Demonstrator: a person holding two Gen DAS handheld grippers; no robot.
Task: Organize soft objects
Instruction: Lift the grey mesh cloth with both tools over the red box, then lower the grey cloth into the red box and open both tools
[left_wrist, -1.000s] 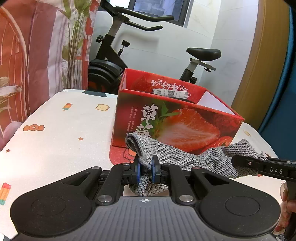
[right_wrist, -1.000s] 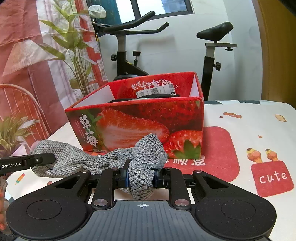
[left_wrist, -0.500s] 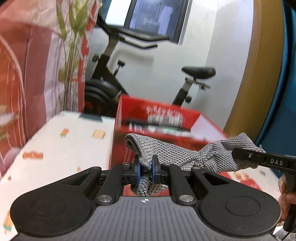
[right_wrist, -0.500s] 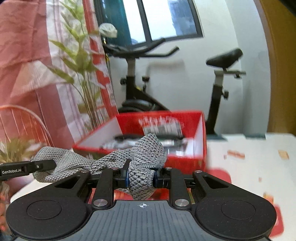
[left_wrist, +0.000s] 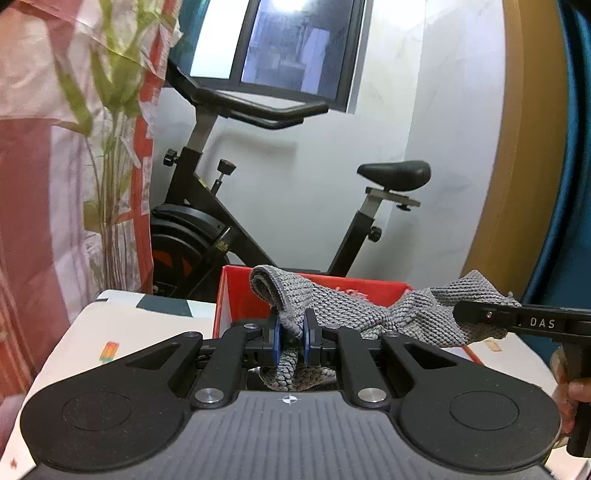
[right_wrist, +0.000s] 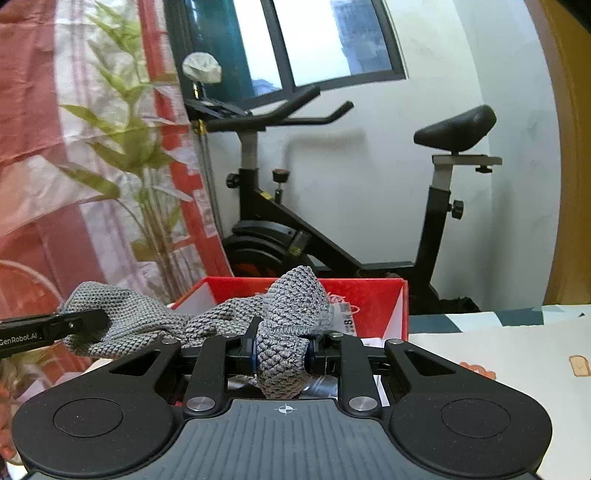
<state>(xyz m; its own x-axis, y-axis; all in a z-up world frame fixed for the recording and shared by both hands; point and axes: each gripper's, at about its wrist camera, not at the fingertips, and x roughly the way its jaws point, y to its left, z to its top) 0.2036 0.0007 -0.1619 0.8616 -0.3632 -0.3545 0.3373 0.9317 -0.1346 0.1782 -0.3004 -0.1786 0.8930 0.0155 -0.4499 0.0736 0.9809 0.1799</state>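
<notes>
Your left gripper (left_wrist: 290, 341) was matte black, with blue pads (left_wrist: 275, 341) on its fingers, two round discs on a ribbed grey base and silver screws at the linkage pivots. Your right gripper (right_wrist: 281, 350) matched it, a white crosshair mark at its centre. White lettering read "GenRobot.AI" on one side and "DAS" on the other.

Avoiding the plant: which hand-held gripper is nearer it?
Left. The left hand-held gripper holds the cloth end toward the plant; the right hand-held gripper holds the far end.
</notes>
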